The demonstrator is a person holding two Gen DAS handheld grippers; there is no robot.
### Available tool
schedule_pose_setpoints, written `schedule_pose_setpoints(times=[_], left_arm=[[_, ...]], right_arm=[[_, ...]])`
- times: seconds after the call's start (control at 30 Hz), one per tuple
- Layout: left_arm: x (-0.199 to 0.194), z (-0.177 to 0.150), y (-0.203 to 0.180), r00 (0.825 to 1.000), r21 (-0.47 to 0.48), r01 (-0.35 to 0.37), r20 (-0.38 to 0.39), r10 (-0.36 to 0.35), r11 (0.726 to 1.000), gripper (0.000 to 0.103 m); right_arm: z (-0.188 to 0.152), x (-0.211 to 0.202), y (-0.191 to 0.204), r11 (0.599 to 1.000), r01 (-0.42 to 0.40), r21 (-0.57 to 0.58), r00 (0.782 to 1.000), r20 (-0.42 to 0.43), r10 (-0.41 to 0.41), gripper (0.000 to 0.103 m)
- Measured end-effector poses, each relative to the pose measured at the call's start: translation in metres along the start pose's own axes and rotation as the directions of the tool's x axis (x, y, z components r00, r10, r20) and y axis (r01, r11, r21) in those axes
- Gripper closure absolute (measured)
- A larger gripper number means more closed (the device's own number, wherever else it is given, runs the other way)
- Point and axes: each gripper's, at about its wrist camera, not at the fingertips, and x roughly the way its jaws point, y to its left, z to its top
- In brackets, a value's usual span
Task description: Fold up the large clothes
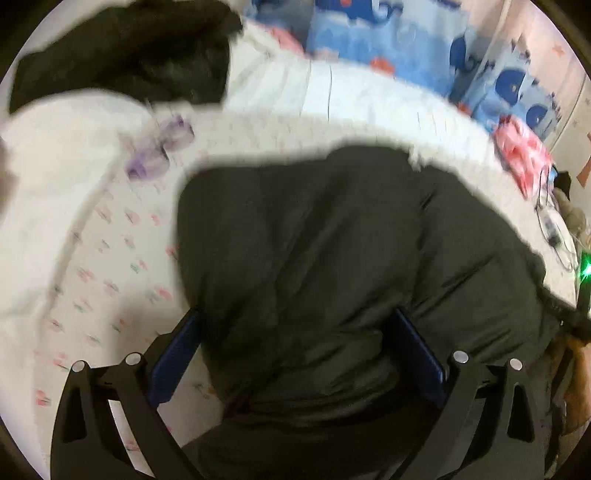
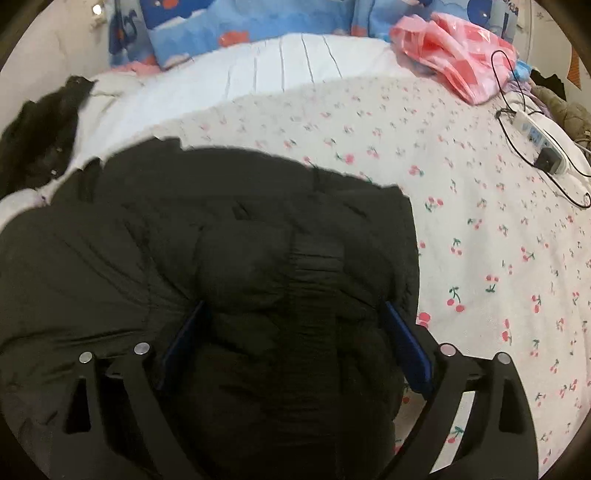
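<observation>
The black padded jacket (image 2: 229, 266) is lying on the bed, on the cherry-print sheet (image 2: 480, 229), bunched into a thick mound at the near edge of the bed. This jacket is serving as the landmark for all positions below.

Left tongs (image 1: 295, 354): the two blue-padded fingers (image 1: 177, 354) are standing spread wide, one on each side of a bulging fold of the jacket. The fabric is filling the gap between them; whether the pads are pressing it firmly cannot be told, as this view is blurred.

Right tongs (image 2: 295, 343): the fingers (image 2: 406, 347) are likewise standing wide apart, straddling a raised roll of the jacket that includes a ribbed band. The right-hand pad is sitting at the jacket's right edge, where the sheet is showing just beside it.

Beyond the jacket, a white quilted blanket (image 2: 258, 74) is lying across the bed, with a blue whale-print pillow (image 2: 221, 26) behind it. To the far left of the jacket, a second black garment (image 2: 40, 136) is resting on the blanket. To the far right of the jacket, a pink plastic bag (image 2: 454, 51) is lying on the sheet, and nearer than it a white power strip (image 2: 543, 140) with a black plug and cable is lying well apart from the jacket
</observation>
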Motion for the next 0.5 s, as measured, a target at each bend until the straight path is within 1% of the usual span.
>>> schedule_pose_setpoints(times=[0.03,0.1,0.13,0.17,0.2,0.27,0.33,0.37,0.4,0.43,0.47,0.5], left_arm=[[0.005,-0.002,0.004,1.000,-0.019,0.010,-0.014,-0.010,1.000,0.007],[0.000,0.000,0.008,1.000,-0.044,0.013,-0.019,-0.014,0.999,0.007],[-0.008,0.003,0.009,1.000,-0.053,0.021,-0.006,-0.022,0.998,0.007],[-0.017,0.004,0.010,0.999,-0.059,0.037,0.025,-0.035,0.998,0.007],[-0.025,0.005,0.011,0.997,-0.063,0.047,0.056,-0.044,0.997,0.007],[-0.033,0.006,0.011,0.995,-0.062,0.044,0.087,-0.039,0.997,0.007],[-0.024,0.005,0.012,0.998,-0.060,0.021,0.059,-0.018,0.998,0.007],[-0.013,0.003,0.013,1.000,-0.058,0.005,0.025,-0.004,0.998,0.007],[0.000,0.001,0.013,1.000,-0.050,0.002,-0.014,-0.002,0.999,0.007],[0.010,-0.003,0.014,0.998,-0.055,0.031,-0.046,-0.033,0.998,0.007],[0.012,-0.004,0.015,0.998,-0.070,0.038,-0.049,-0.041,0.997,0.007],[0.005,-0.003,0.016,0.999,-0.084,0.026,-0.046,-0.029,0.996,0.007]], right_arm=[[0.001,-0.004,0.000,1.000,0.007,0.002,1.000,-0.002,-0.007,0.015],[-0.001,-0.018,-0.001,1.000,0.008,0.011,1.000,0.015,-0.008,0.015],[-0.001,-0.029,-0.001,1.000,0.001,0.005,0.999,0.044,-0.002,0.015],[-0.001,-0.043,0.001,1.000,-0.013,-0.011,0.996,0.093,0.014,0.015],[-0.001,-0.053,0.000,1.000,-0.011,-0.022,0.993,0.121,0.014,0.015],[0.001,-0.065,0.000,0.999,0.009,-0.040,0.989,0.148,-0.003,0.015],[0.000,-0.049,0.003,0.993,0.090,-0.072,0.992,0.093,-0.083,0.015],[-0.006,-0.024,0.002,0.988,0.108,-0.110,0.994,0.011,-0.107,0.012],[-0.013,-0.010,-0.004,0.994,0.064,-0.091,0.997,-0.025,-0.067,0.010],[-0.018,-0.001,-0.014,0.999,0.015,-0.029,0.999,-0.049,-0.017,0.009],[-0.020,-0.002,-0.023,0.999,-0.027,0.022,0.997,-0.065,0.028,0.009],[-0.018,-0.010,-0.028,0.998,-0.051,0.035,0.997,-0.061,0.053,0.010]])
